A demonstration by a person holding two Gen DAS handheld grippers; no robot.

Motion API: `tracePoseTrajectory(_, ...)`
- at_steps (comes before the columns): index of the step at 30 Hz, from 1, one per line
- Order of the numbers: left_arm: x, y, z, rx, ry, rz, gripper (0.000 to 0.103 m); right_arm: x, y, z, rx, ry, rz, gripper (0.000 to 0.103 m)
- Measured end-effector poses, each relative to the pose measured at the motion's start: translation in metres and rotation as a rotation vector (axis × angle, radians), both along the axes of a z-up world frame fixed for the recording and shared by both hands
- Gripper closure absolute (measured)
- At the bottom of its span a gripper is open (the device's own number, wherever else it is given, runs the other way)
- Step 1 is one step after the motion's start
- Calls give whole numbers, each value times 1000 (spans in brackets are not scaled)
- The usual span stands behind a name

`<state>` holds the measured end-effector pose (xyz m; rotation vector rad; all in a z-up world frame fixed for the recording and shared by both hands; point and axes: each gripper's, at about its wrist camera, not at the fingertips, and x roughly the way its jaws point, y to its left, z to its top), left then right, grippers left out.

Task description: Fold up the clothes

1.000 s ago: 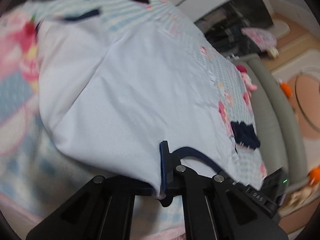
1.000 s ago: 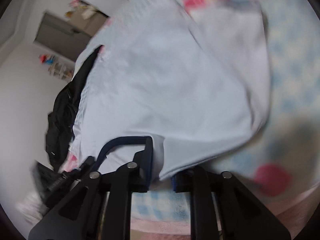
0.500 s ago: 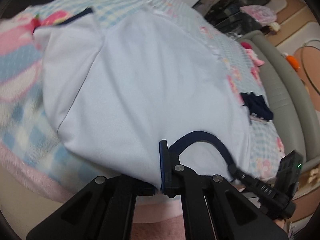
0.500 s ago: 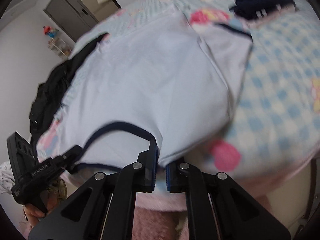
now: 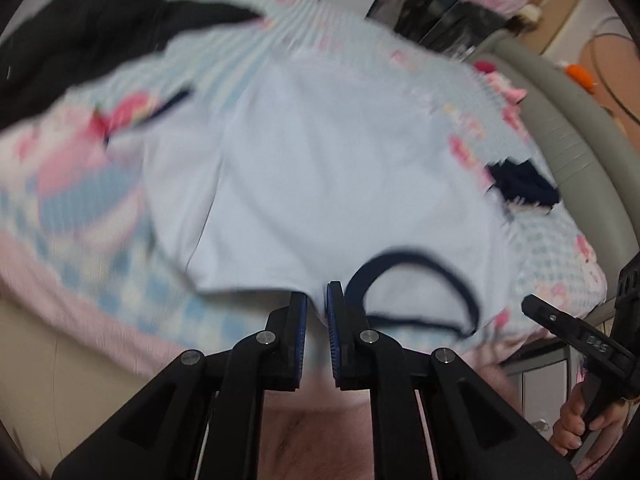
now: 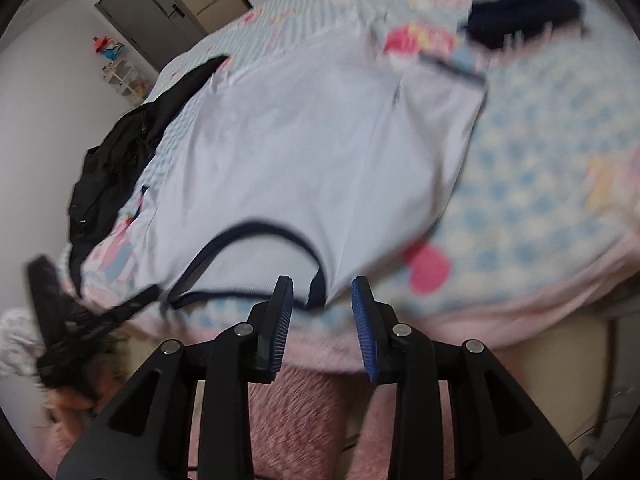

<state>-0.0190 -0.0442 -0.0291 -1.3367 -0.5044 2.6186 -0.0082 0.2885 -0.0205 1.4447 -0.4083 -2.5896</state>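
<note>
Item 1, nearest: my left gripper point(image 5: 317, 316), black linkage arms with blue ribbed pads. Its jaws have just been opening; they stand a narrow gap apart. The shirt's shoulder edge shows in the gap, but I cannot tell whether the pads still touch it.

Item 2: my right gripper point(image 6: 322, 312), same build, jaws just opened wider and clearly spread. The navy collar end lies in front of the gap, not pinched.

Item 3, the task's thing: pale blue-white short-sleeved T-shirt with navy neck trim point(image 5: 332, 184), lying flat on the bed, collar toward me at the near edge, one sleeve with a navy cuff folded out at the far side.

Item 4: light blue checked bed cover with pink cartoon prints point(image 6: 532, 184), under the shirt, with a pink fluffy border at the near edge.

Item 5: small dark navy garment point(image 5: 522, 186), on the cover beside the shirt, apart from it.

Item 6: black jacket heaped on the cover point(image 6: 116, 164), touching the shirt's far corner.

Item 7: grey padded bed rail point(image 5: 576, 148), along the far side.

Item 8, farthest: grey door point(image 6: 148, 12).

Writing: small white digits on the other gripper's body in the left view, too blurred to read.
</note>
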Motion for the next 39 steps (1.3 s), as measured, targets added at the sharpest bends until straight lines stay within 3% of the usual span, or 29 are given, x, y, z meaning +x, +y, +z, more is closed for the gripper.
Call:
tracePoseTrajectory(3,-23,10,9,-33,44,-41,82,-12,0,17,83,93,-7,70)
tracePoseTrajectory(5,-43,21,10,-51,26,-57,82,-29,-4,12,90,96,34,69)
tracePoseTrajectory(7,-48,17,10,-6,12,-43,82,-49,-10,-8,102,36,81,69)
tracePoseTrajectory(10,-41,7,7,53,-15,-17,70,-59,-10,-41,59,-77,94,69)
tracePoseTrajectory(15,-3,-24,-2,90,-44,24,71,-43,2,-65,10,-125,61,69)
tracePoseTrajectory(17,5,-38,7,134,-4,49,71,-40,7,-61,-14,-127,47,69)
tracePoseTrajectory(20,-1,-40,21,129,71,35,70,-37,6,-43,-29,-78,55,69)
tracePoseTrajectory(23,-22,-26,10,84,42,-3,70,-38,-4,-35,-27,-43,82,65)
tracePoseTrajectory(24,-28,-20,1,66,12,-21,70,-40,-8,-38,-15,-53,90,59)
tracePoseTrajectory(28,-31,6,-46,-71,-162,-85,71,-37,-8,-63,13,-145,73,59)
tracePoseTrajectory(30,-20,2,-52,-55,-170,-81,71,-29,-1,-62,-17,-143,65,59)
tracePoseTrajectory(35,-13,-12,-25,20,-114,-82,71,-20,15,-40,-82,-112,75,59)
tracePoseTrajectory(39,-53,-24,11,-22,-21,-89,70,-51,29,3,-105,-20,81,59)
